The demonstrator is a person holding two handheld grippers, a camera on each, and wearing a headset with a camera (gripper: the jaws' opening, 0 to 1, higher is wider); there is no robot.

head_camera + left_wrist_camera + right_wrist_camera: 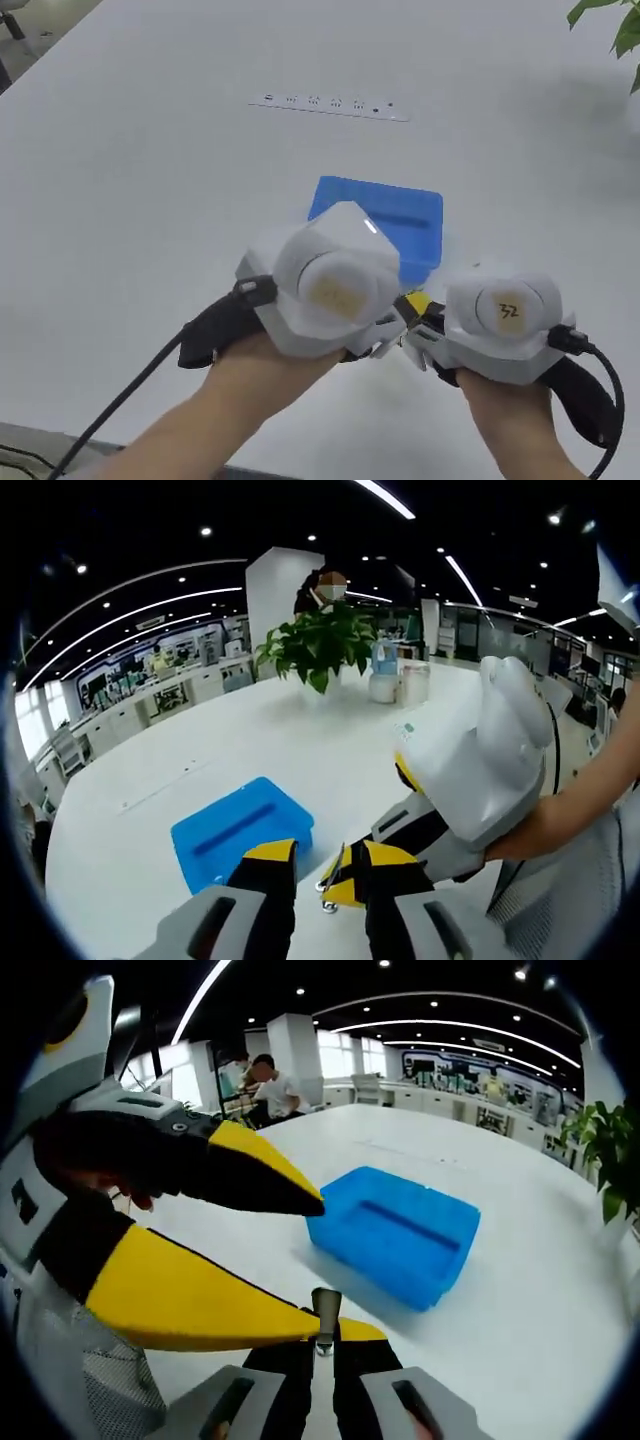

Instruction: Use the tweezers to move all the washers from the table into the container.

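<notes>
A shallow blue container lies on the white table just beyond both grippers, seen also as the blue container and the blue container. My right gripper is shut on thin metal tweezers, which point toward the container. My left gripper is open. Its yellow-tipped jaws stand spread around the tweezers and the tip of the right gripper. In the head view the left gripper and right gripper are held side by side, almost touching. I cannot make out any washers for sure.
A white power strip lies farther back on the table. A potted plant and some bottles stand at the far end. A person sits beyond the table. The table's near edge runs at the bottom left.
</notes>
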